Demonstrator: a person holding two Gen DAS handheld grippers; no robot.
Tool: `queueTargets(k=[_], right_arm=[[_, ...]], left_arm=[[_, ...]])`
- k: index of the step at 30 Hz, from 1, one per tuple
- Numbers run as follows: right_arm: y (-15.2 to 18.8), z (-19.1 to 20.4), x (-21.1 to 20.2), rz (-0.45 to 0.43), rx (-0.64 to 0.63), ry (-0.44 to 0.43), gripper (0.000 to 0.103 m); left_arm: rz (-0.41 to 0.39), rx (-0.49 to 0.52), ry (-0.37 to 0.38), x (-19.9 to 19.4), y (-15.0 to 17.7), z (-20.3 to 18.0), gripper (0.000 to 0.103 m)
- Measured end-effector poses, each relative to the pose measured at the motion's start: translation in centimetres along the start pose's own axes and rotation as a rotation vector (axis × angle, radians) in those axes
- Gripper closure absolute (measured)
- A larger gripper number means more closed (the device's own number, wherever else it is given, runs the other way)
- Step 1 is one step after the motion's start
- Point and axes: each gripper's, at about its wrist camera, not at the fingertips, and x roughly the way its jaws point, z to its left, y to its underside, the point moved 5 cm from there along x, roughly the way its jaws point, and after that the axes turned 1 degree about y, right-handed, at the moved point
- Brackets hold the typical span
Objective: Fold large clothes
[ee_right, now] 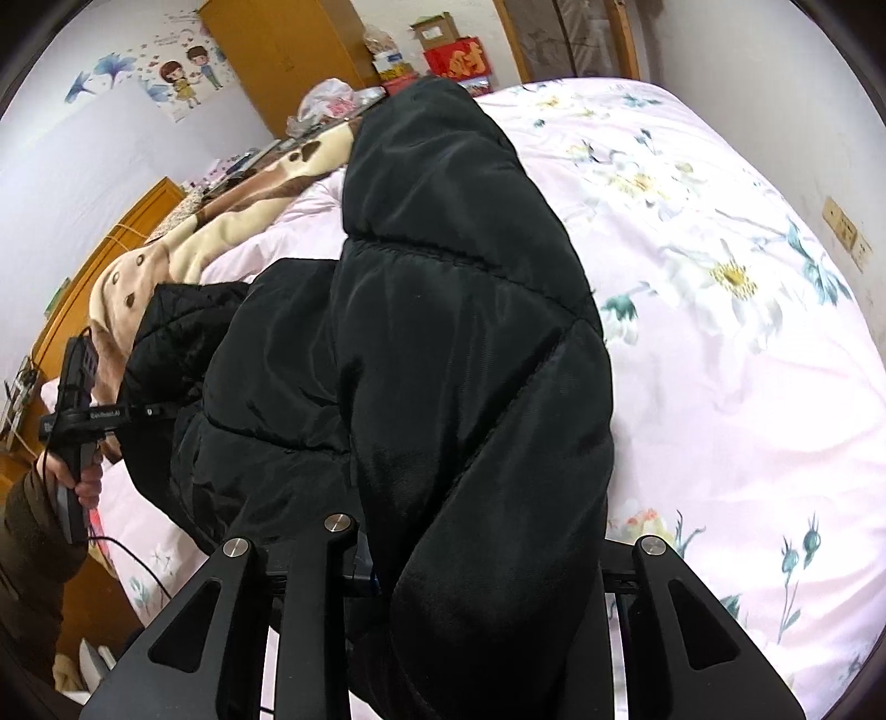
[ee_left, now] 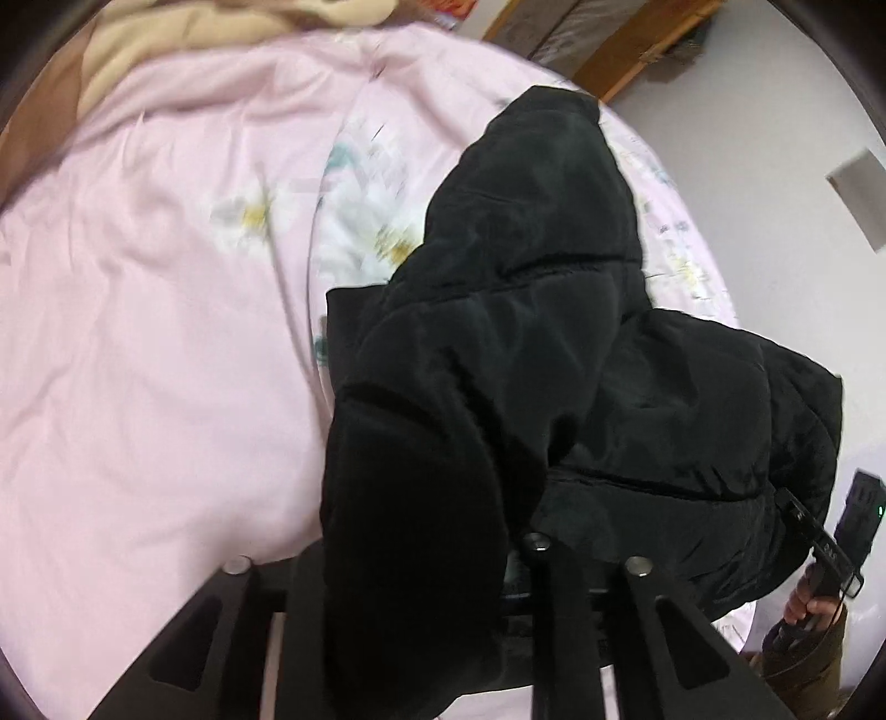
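Observation:
A black puffer jacket (ee_left: pixel 526 277) hangs lifted over the pink floral bed, bunched in thick quilted folds. In the left wrist view my left gripper (ee_left: pixel 421 554) is shut on a fat fold of it, and the cloth hides the fingertips. The right gripper (ee_left: pixel 789 501) grips the jacket's far right edge, with a hand (ee_left: pixel 803 603) on its handle. In the right wrist view the jacket (ee_right: pixel 443 277) fills the middle and my right gripper (ee_right: pixel 476 543) is shut on another fold. The left gripper (ee_right: pixel 152 411) bites into the jacket at the left.
The pink flowered bedsheet (ee_right: pixel 747 360) spreads to the right and behind the jacket. A beige and brown blanket (ee_right: pixel 183 238) lies at the bed's far side. A wooden wardrobe (ee_right: pixel 277 50), boxes (ee_right: pixel 454 55) and the white wall (ee_left: pixel 775 166) border the bed.

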Motion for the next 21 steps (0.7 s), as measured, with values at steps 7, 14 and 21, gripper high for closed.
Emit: queueTargets(k=[7, 14, 21], right_arm=[[1.4, -2.0, 2.7, 0.066, 0.027, 0.027, 0.073], [0.8, -0.8, 3.9, 0.072, 0.024, 0.045, 0.072], [0.8, 0.2, 3.7, 0.071, 0.027, 0.060, 0.072]], left_arm=[[0.174, 0.031, 0.005, 6.1, 0.0, 3.6, 0.017], [0.272, -0.129, 0.195, 10.8, 0.5, 5.1, 0.000], [0.241, -0.044, 0.239, 8.5, -0.5, 1.7, 0.062]])
